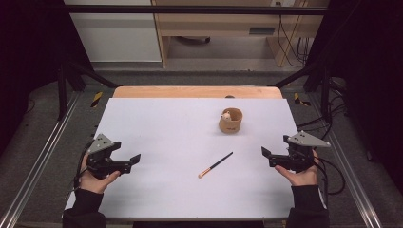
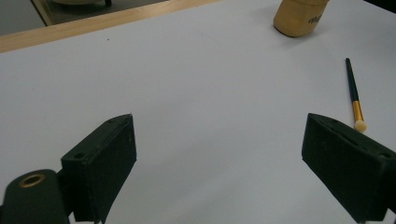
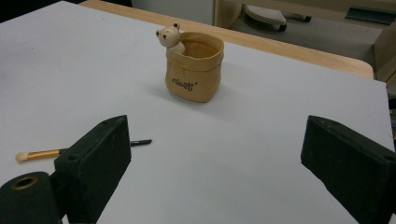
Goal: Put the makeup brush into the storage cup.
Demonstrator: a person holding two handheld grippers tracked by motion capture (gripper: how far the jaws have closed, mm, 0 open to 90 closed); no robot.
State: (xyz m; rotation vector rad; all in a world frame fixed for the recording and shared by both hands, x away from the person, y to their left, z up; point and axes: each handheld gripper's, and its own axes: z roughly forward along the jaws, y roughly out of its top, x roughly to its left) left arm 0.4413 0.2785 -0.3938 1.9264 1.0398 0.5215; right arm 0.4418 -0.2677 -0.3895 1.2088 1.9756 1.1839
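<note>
A small makeup brush (image 1: 215, 165) with a black handle, gold ferrule and pale tip lies flat near the middle of the white table (image 1: 166, 128); it also lies at the right of the left gripper view as the brush (image 2: 353, 91) and partly behind a jaw in the right gripper view as the brush (image 3: 42, 152). A tan bag-shaped pot (image 1: 230, 120) with a little bear on its rim stands upright farther back, seen close as the pot (image 3: 194, 72). My left gripper (image 1: 134, 160) hovers at the table's left, open and holding nothing. My right gripper (image 1: 265, 153) hovers at the right, open, nothing between its jaws.
A wooden strip (image 1: 197, 91) borders the table's far edge. Metal rails (image 1: 43, 147) run along both sides. A wooden cabinet (image 1: 223, 23) and cables stand on the floor beyond.
</note>
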